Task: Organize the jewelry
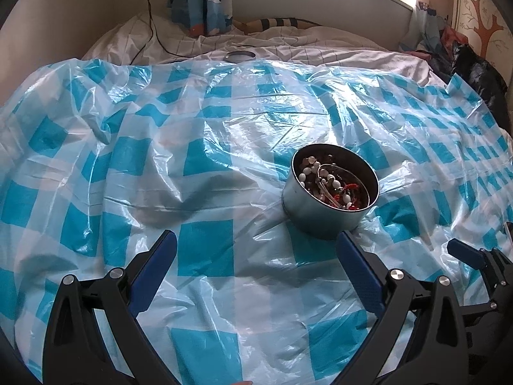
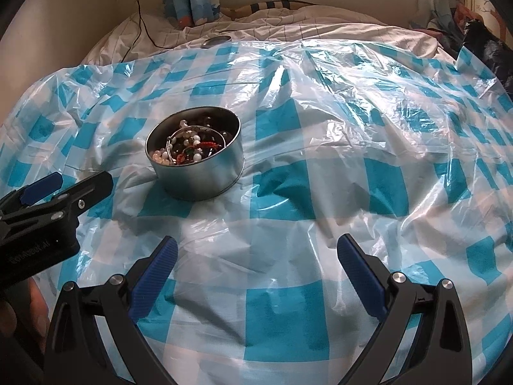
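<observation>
Jewelry [image 1: 333, 184] fills one round tin [image 1: 317, 215] on the checked sheet [image 1: 205, 250]; left gripper [image 1: 256, 250] and right gripper [image 2: 256, 252] both hold jaws apart, empty.

Shiny metal tin [image 2: 205, 173] on glossy crinkled plastic sheet [image 2: 320, 147]

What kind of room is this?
Probably a bedroom, maybe a child's: a bed with rumpled white sheets, cartoon curtains by the window, and a tree decal on the wall.
</observation>
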{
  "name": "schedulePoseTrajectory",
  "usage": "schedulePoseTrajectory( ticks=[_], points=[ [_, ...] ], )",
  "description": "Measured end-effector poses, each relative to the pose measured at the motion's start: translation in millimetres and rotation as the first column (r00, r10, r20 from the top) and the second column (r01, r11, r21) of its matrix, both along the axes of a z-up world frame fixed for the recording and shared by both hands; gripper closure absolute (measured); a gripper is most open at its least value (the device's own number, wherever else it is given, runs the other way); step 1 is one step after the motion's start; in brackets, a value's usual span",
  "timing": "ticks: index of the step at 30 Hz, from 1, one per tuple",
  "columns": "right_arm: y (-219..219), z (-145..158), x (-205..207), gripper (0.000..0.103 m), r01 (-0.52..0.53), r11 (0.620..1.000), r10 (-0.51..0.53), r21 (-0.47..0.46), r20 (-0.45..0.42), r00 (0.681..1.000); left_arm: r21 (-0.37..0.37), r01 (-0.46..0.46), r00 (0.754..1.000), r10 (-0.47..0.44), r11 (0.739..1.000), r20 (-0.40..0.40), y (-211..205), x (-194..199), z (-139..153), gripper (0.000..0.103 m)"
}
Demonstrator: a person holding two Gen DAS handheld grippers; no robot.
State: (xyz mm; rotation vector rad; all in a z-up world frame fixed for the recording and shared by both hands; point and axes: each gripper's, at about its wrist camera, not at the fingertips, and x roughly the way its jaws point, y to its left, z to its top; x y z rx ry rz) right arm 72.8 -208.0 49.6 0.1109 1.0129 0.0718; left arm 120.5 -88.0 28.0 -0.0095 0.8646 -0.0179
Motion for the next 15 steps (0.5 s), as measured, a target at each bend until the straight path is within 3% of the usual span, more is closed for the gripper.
schedulePoseTrajectory(
  ticks=[15],
  points=[
    [-4.1,-1.6,1.5,0.008,0.001,1.0,-0.001,0.0,-0.004,1.0,0.014,-0.006,1.0,0.006,1.0,-0.009,-1.0,2.0,-2.0,0.008]
  ],
)
